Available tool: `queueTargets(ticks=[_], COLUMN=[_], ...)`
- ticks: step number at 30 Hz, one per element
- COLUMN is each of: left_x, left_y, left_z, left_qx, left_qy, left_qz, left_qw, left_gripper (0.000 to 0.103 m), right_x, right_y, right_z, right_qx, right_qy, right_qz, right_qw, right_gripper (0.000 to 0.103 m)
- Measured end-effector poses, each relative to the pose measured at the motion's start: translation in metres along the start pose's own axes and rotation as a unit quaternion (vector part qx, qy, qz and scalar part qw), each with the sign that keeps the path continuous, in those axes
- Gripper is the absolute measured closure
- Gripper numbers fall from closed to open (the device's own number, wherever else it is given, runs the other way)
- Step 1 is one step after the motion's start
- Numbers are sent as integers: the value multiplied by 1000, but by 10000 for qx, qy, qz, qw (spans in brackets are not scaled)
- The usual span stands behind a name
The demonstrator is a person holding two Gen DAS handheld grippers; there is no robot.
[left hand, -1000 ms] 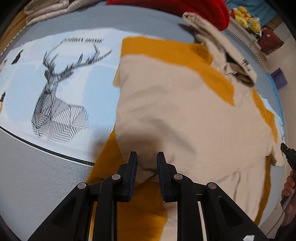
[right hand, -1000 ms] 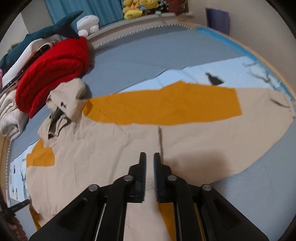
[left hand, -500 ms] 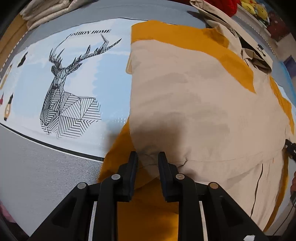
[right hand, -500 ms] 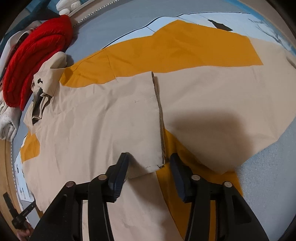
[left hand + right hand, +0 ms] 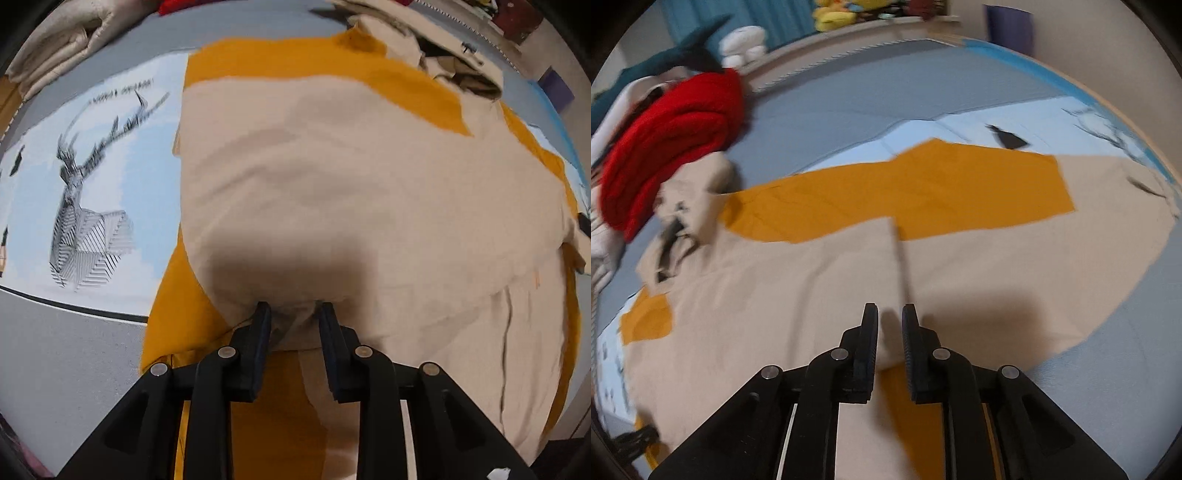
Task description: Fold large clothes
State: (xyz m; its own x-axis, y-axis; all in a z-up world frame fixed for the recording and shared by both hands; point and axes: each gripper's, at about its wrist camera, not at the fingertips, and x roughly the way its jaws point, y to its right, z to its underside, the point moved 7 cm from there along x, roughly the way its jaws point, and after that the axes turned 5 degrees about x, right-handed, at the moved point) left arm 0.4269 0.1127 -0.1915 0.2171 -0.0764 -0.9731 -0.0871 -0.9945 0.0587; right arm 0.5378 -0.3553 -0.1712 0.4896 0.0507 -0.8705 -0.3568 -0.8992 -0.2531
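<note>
A large beige and mustard-orange jacket [image 5: 369, 184] lies spread across the bed, its collar bunched at the far end [image 5: 687, 206]. My left gripper [image 5: 293, 314] points steeply down. A pinch of beige cloth is bunched between its pads, and the jaws are opening slightly. The flap it holds drapes away from it over the orange lining. My right gripper [image 5: 889, 317] has the beige front edge [image 5: 899, 266] between its fingers, jaws closing on it. The flap's rim hangs lifted above the orange layer below.
The bedcover is grey-blue with a deer print [image 5: 81, 221]. A red garment [image 5: 672, 140] lies beside the collar, folded pale clothes [image 5: 66, 48] sit at the far left, and plush toys [image 5: 834, 14] line the headboard. A purple box [image 5: 1008, 26] stands by the wall.
The right jaws spread wide around the flap's corner half a second ago and have narrowed on it again. The left gripper shifted sideways with the beige cloth still in it.
</note>
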Motion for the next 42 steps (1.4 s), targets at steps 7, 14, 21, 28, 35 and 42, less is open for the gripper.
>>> queueTargets(ticks=[7, 14, 21, 28, 35, 42], left_x=[5, -79, -119, -127, -115, -97], left_y=[3, 36, 107, 146, 145, 149], left_z=[10, -6, -27, -10, -18, -22], left_qx=[72, 268, 743, 1190, 931, 922], left_qy=[-76, 1097, 1804, 1911, 1843, 1710], left_qz=[-226, -225, -100, -2, 169, 163], left_qw=[9997, 9933, 9807, 9743, 9783, 9808], left_gripper=[75, 70, 67, 66, 66, 66], right_x=[32, -47, -113, -136, -121, -95], right_y=[1, -3, 33, 126, 258, 364], right_z=[30, -19, -49, -63, -71, -75], right_qx=[-276, -472, -425, 159, 1432, 2266], right_qy=[-966, 207, 909, 1177, 1043, 1064], right_qz=[230, 47, -53, 189, 319, 561], right_qw=[9947, 9987, 9949, 9927, 9837, 9665], right_gripper=[59, 59, 59, 82, 78, 57])
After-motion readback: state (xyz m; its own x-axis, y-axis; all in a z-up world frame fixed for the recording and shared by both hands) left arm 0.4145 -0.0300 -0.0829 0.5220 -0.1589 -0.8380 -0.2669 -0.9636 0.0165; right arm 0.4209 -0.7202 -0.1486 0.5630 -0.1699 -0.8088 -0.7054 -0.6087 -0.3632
